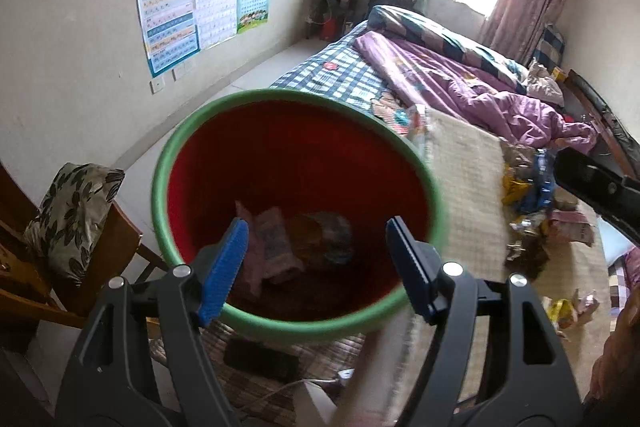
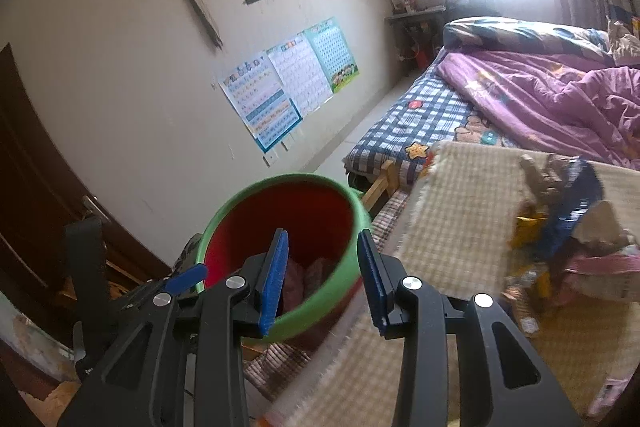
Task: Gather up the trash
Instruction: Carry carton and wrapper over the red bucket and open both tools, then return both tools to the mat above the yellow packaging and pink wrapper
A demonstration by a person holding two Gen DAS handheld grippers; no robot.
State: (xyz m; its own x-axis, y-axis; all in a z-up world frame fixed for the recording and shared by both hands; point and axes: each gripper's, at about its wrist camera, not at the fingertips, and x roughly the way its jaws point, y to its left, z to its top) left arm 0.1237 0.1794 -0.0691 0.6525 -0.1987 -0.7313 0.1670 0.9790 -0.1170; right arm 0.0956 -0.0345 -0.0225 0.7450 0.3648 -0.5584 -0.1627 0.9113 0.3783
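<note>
Right gripper (apparently empty) above bin.

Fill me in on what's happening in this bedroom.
A person with a gripper in each hand is clearing trash off the bed into a red bin with a green rim. Both the left gripper and right gripper are open and empty, poised over the bin. A few wrappers already lie inside. A pile of trash waits on the mat.

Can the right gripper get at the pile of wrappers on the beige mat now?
Probably yes. The right gripper is open and empty, and the wrapper pile lies uncovered on the beige mat to its right, with nothing between them.
</note>
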